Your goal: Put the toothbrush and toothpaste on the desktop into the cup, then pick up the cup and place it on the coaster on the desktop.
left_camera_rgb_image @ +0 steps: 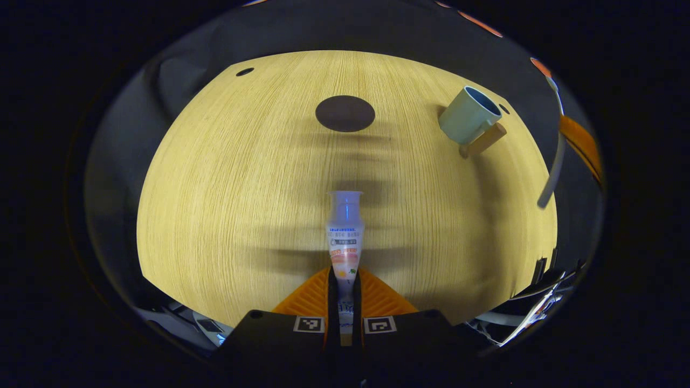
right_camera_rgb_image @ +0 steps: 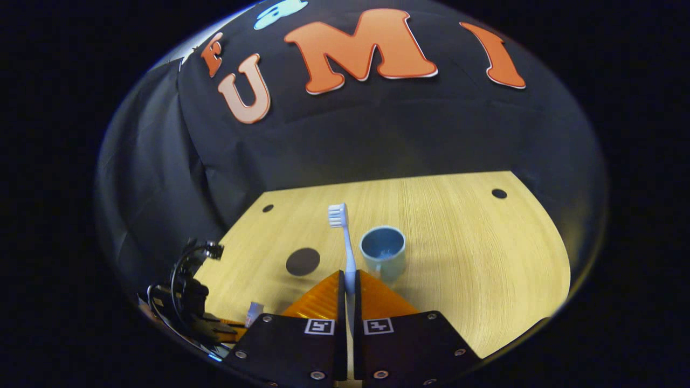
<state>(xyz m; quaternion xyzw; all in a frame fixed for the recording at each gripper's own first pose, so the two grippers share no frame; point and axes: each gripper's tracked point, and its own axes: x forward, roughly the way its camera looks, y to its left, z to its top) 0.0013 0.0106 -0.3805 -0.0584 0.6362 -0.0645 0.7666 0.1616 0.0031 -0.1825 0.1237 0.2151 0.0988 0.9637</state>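
In the left gripper view, the left claw (left_camera_rgb_image: 345,280) is closed tight on the toothpaste (left_camera_rgb_image: 345,237), both fingers pressing on the tube's lower end; the tube sticks out toward 12 o'clock with its clear cap at the far end, held above the wood-grain counter (left_camera_rgb_image: 226,188). Straight beyond the cap, at 12 o'clock, the dark round coaster (left_camera_rgb_image: 345,113) lies flat on the counter, well apart from the tube. At about 2 o'clock stands the pale blue-green cup (left_camera_rgb_image: 470,115), its handle turned to the near side, well apart from the coaster. Past it at the 3 o'clock edge the toothbrush (left_camera_rgb_image: 555,156) shows as a pale stick in the air. In the right gripper view, the right claw (right_camera_rgb_image: 349,283) is pinched shut on the toothbrush (right_camera_rgb_image: 345,242) handle, the brush standing upright with its bristle head at the top. The cup (right_camera_rgb_image: 383,253) sits on the counter just beside the brush at 1 o'clock of the claw, open mouth up. The coaster (right_camera_rgb_image: 303,261) lies at 11 o'clock. The left claw appears at 8 o'clock, with the toothpaste cap (right_camera_rgb_image: 253,313) poking from it.
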